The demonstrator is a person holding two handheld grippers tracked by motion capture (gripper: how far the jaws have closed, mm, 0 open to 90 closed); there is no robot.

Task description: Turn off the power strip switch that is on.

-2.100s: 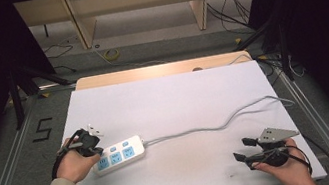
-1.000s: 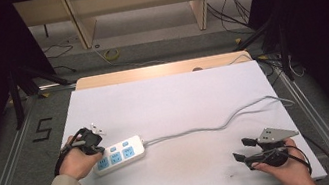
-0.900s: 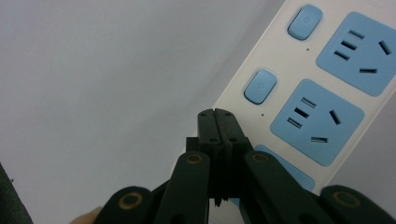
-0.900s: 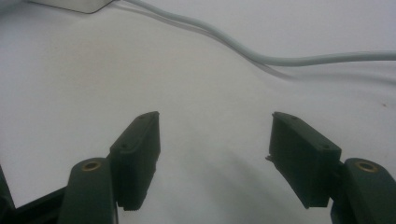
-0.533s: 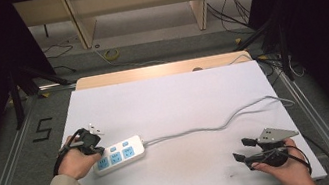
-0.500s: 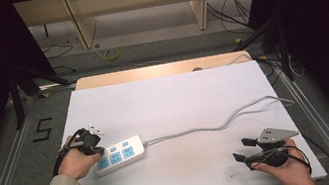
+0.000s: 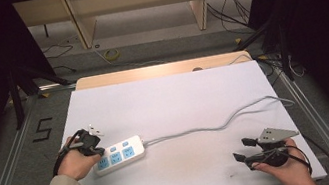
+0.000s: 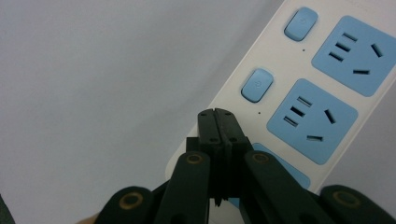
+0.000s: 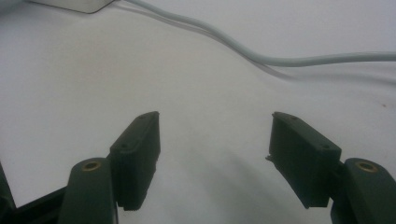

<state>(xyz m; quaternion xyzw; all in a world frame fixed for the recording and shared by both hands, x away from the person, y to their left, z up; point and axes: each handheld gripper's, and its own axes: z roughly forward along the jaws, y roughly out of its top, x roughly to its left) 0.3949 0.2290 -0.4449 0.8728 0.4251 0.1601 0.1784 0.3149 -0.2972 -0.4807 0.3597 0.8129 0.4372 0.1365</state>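
White sheet covers the counter point(image 7: 178, 95), pale wood showing along its far edge. Near the left corner, the left tongs point(image 7: 90, 141) sit in the person's left hand, jaws pressed flat together with nothing between them. In the left gripper view their joined tip point(image 8: 216, 113) hangs over the long edge of the power strip point(image 8: 322, 88), just beside one of its blue buttons point(image 8: 257, 85); whether it touches the casing, cannot tell. The strip point(image 7: 118, 154) lies flat, white body with blue sockets, angled slightly, right next to that hand. Its grey cable point(image 7: 218, 124) snakes rightward across the sheet to the right edge. Near right corner: right tongs point(image 7: 244, 150), jaws spread wide and empty, low over bare sheet, well apart from the strip; cable point(image 9: 261, 56) passes ahead of them.
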